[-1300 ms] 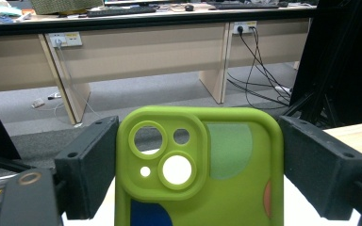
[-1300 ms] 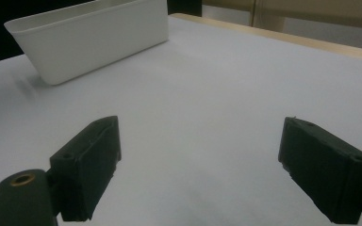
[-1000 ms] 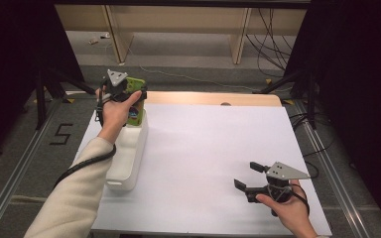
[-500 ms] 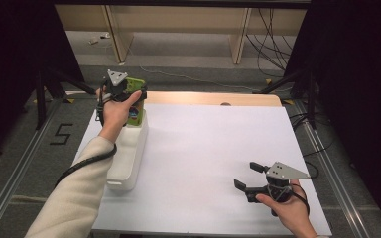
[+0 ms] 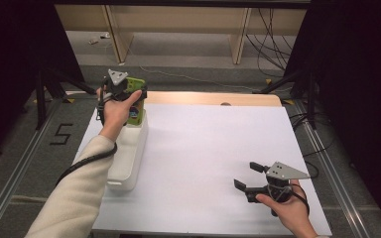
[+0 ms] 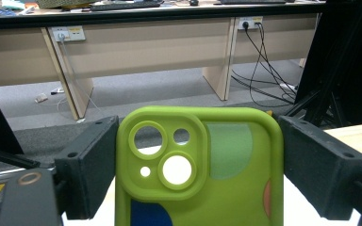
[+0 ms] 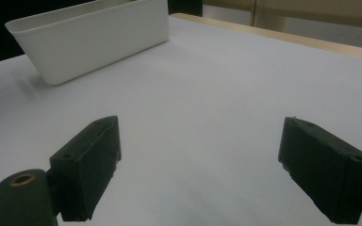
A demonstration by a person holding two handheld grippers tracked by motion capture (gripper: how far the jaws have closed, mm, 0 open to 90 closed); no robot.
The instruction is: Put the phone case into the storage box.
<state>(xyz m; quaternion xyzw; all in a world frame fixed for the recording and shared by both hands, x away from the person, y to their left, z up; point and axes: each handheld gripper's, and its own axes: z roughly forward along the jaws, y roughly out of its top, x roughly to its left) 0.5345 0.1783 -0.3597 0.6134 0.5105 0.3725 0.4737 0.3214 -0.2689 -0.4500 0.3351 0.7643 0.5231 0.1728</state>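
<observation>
My left claw (image 5: 129,91) was clamped on the green phone case (image 6: 198,174), held upright above the far end of the white bin (image 5: 129,158). It was not yet placed. My right claw (image 5: 250,178) waited apart, with nothing between.

1. Left hand (image 5: 115,106), arm stretched fwd from bottom-left in a pale sleeve (image 5: 72,198), holds left gripper (image 5: 129,96) up at table's far-left corner; jaws clamped on what's btwn them.
2. Right hand (image 5: 285,208) low at near-right, wrist bent inward.
3. Right gripper (image 5: 248,176) points left, about level w/ table; jaws wide apart.
</observation>
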